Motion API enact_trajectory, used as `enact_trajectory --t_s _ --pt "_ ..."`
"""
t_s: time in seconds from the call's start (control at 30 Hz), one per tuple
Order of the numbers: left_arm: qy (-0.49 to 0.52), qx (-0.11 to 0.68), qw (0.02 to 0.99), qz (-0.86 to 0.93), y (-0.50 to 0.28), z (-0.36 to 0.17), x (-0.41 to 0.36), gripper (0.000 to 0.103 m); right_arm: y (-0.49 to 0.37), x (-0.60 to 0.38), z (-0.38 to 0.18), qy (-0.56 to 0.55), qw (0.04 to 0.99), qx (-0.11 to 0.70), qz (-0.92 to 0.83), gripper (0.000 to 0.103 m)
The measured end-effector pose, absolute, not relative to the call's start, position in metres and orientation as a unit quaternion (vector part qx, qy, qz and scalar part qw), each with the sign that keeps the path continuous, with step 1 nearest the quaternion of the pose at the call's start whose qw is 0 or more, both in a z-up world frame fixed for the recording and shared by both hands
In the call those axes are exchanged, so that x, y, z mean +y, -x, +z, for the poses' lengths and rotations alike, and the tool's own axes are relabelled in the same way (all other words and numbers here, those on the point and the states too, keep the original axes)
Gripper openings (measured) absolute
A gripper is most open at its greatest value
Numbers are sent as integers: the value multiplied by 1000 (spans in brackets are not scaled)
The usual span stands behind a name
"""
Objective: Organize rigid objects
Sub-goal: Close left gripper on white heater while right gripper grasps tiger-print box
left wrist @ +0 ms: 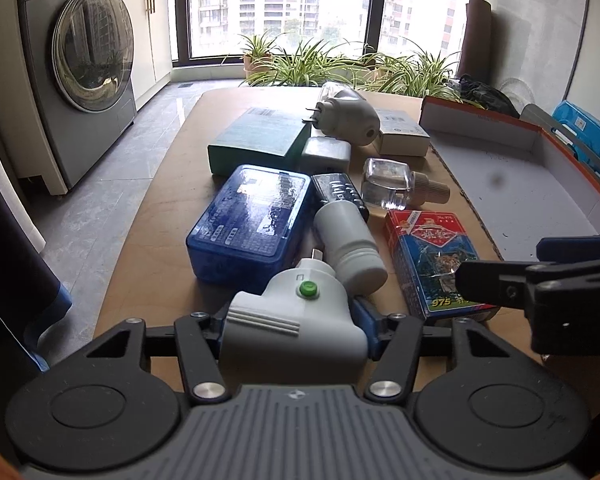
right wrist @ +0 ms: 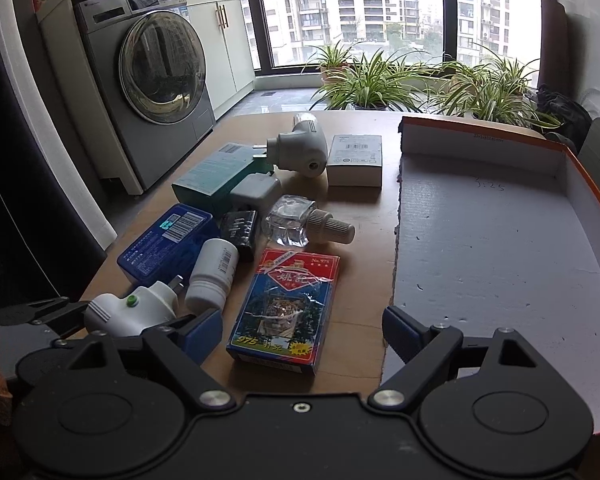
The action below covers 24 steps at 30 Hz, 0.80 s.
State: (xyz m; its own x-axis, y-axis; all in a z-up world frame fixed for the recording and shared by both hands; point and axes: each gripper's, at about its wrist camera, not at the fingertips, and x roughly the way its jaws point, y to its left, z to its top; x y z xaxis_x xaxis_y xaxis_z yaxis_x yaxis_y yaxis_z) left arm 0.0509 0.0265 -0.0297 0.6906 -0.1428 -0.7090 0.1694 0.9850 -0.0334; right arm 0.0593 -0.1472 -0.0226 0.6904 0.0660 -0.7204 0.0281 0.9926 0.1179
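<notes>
Left jaws [left wrist: 294, 334] clamped the white plug-in vaporizer [left wrist: 296, 320]; right jaws [right wrist: 302, 334] stood wide, card box [right wrist: 286, 312] between them on table [right wrist: 364, 208].

Card box [right wrist: 284, 312] lies on table [right wrist: 364, 216], tray [right wrist: 500, 240] to its right, bottle [right wrist: 212, 276] left, plug-in unit [right wrist: 300, 148] behind.

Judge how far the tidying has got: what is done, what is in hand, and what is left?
Done: nothing visible yet; the orange-edged box lid holds nothing. In hand: the left gripper is shut on the white plug-in device with the green button. The right gripper is open, above the playing-card box. Left: the white bottle, blue case, clear refill bottle and the other boxes remain on the table.
</notes>
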Motion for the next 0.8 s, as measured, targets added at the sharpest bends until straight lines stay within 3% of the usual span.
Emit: enact_trajectory --t_s 0.33,0.47,0.53,0.57,0.6,0.8 --pt "4 377 924 -67 -37 -20 49 58 -100 -137 -51 -59 889 455 -3 101" --pt "12 374 925 -65 -37 -18 52 58 -108 -131 -56 -14 895 445 -13 102" --pt "16 374 925 -66 -38 -17 51 58 -109 -133 -56 -18 899 436 -8 93" --pt "17 372 926 -67 -37 -16 51 58 -108 -133 -54 -15 902 432 -6 75" --pt "17 369 927 -67 -37 -15 50 58 -109 -133 -52 -13 902 432 -9 72" --pt "16 360 930 -73 -37 -6 43 58 -99 -146 -39 -42 906 420 -9 71"
